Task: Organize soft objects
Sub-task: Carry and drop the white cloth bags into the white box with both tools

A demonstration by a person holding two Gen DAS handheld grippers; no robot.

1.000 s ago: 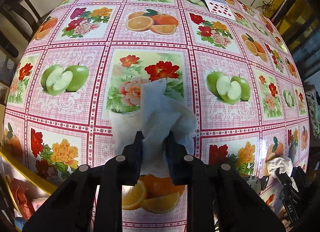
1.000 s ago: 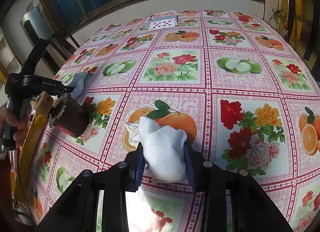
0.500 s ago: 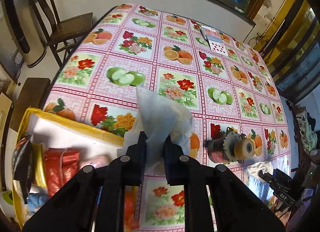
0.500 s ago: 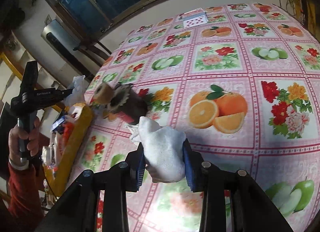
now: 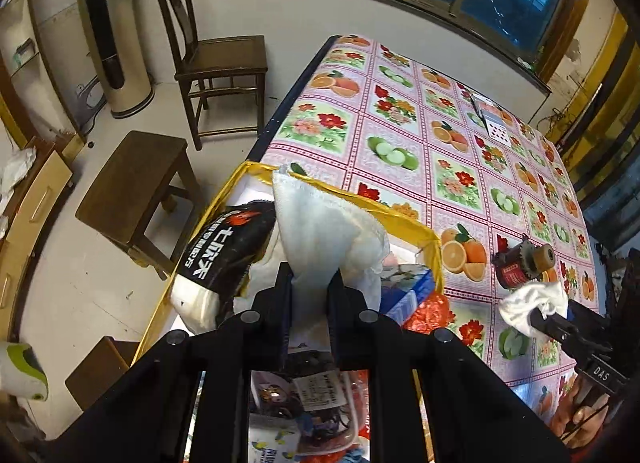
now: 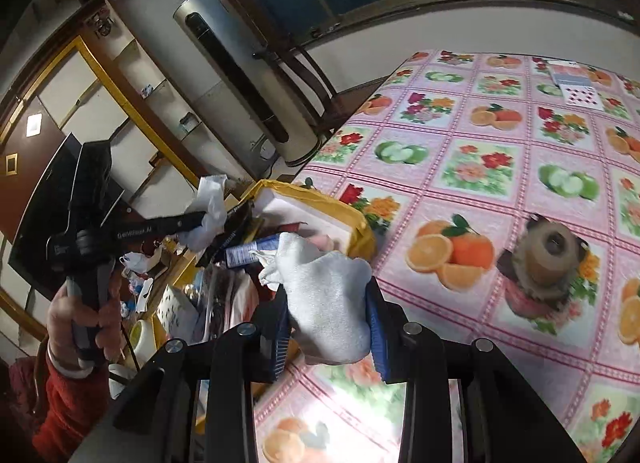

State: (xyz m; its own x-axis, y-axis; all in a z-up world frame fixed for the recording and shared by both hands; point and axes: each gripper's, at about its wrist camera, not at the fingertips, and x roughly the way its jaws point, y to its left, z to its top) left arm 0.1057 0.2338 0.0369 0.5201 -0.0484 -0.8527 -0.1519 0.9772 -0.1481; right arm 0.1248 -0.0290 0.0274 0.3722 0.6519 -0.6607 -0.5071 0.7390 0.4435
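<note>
Fruit-and-flower oilcloth covers the table (image 5: 460,151) at frame right, a yellow-rimmed box (image 5: 400,217) of packets at its near edge. Low centre, the left gripper (image 5: 310,287) clamps a white cloth (image 5: 324,235) above that box. The right gripper (image 6: 328,323) pinches a white sock (image 6: 328,303) beside the box, a brown spool (image 6: 544,259) farther right.

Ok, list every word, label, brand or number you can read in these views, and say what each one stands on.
"DAS": on the black handle of the right gripper, seen from the left wrist.
"七麻禾", roughly: large white characters on the black snack bag in the yellow-rimmed box; uncertain.
Lettering on the black left gripper arm: too blurred to read.
White label on the clear packet: too small.
</note>
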